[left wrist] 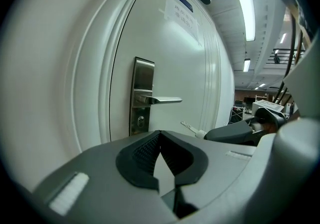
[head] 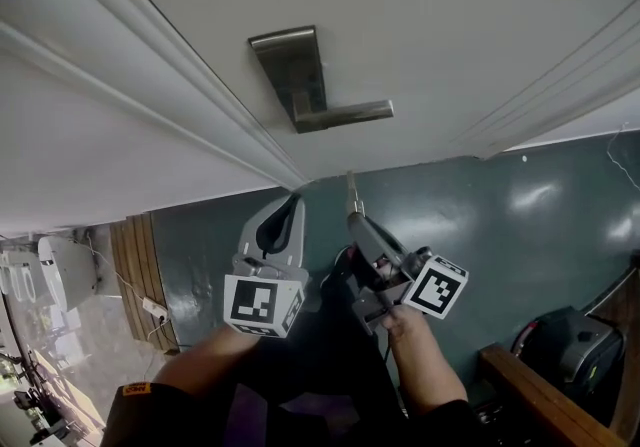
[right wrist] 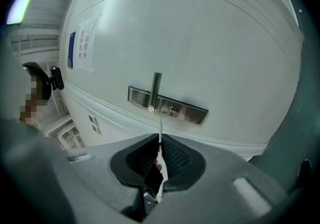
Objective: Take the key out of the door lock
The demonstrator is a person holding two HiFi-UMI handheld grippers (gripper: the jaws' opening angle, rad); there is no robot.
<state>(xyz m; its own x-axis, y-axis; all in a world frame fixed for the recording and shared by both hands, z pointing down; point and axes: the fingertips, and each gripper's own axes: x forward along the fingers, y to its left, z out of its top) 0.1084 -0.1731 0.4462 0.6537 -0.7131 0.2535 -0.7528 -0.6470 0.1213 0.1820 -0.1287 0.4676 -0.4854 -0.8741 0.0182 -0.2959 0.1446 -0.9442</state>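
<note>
Pinching the slim silver metal key (right wrist: 160, 127) by its head end, the right gripper (head: 356, 219) is holding it just short of the white panelled door (head: 420, 25), with the blade pointing at the door in the middle of the head view. The key is sitting clear of the lock. In the right gripper view the small round keyhole (right wrist: 172, 109) on the brushed steel lock plate (right wrist: 192, 114) is showing empty, just right of centre, beside the straight steel lever handle (right wrist: 156, 87). The left gripper (head: 292, 205) is hovering just beside its partner, lower centre of the head view, jaws pressed together on nothing. So the pulling-out step is looking done, I'd say, and the task is sitting at its very end. The next move is calling for little: keeping that pinch firm on a thin, slippery bit of metal while drawing the hand back from the door, because a slackening grip could be letting the key tip or drop to the dark green floor (head: 520, 225).
</note>
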